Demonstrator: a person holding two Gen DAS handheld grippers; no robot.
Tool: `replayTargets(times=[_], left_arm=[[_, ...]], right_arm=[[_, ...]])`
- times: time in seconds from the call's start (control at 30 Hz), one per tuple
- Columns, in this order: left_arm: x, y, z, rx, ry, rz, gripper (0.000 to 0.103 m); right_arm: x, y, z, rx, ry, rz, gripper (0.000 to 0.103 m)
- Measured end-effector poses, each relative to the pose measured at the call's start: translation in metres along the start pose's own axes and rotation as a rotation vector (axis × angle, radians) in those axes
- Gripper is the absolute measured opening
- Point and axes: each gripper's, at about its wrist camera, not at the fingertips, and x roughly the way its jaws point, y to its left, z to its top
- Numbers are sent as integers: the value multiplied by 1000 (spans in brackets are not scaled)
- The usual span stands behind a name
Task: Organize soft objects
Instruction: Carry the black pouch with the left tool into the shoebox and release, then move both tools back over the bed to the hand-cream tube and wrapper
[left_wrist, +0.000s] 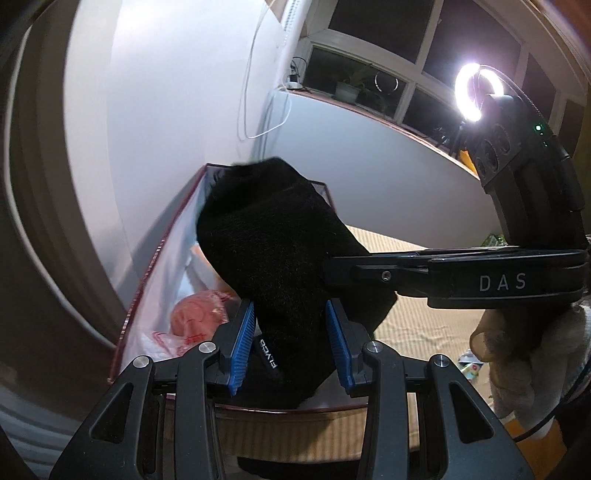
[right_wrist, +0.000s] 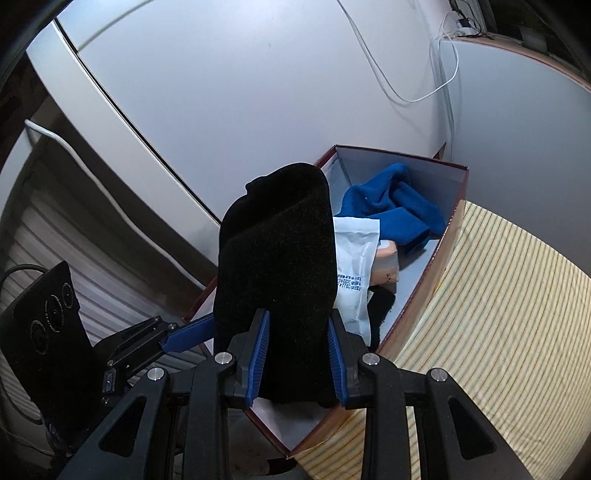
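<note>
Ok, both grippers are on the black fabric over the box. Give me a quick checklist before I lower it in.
1. Left gripper clamped on the black fabric: ok.
2. Right gripper clamped on the same fabric: ok.
3. Fabric is above the open box, not outside it: ok.
4. Free space inside: not ok; the blue cloth and white plastic packet already take up room.
5. Fabric folded neatly: cannot tell.
6. Whether the fabric's lower end touches the box floor: cannot tell.

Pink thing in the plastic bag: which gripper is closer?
Left. The left gripper is just right of the pink bagged thing; the right gripper reaches in beyond the black fuzzy cloth.
</note>
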Motion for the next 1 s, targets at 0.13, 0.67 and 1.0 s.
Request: replayTargets(times=[0.13,0.67,1.0], left_arm=[[5,7,1,3,-3,36,32],[-3,4,-3,-1,-22,57,33],[-16,-33,-17,36,-39,-31,41]], right_arm=[[3,2,1,-6,10,-20,28],[-33,-8,-12,-28,-45,-122,58],[-113,-34,-58,-6,-129,-166,64]])
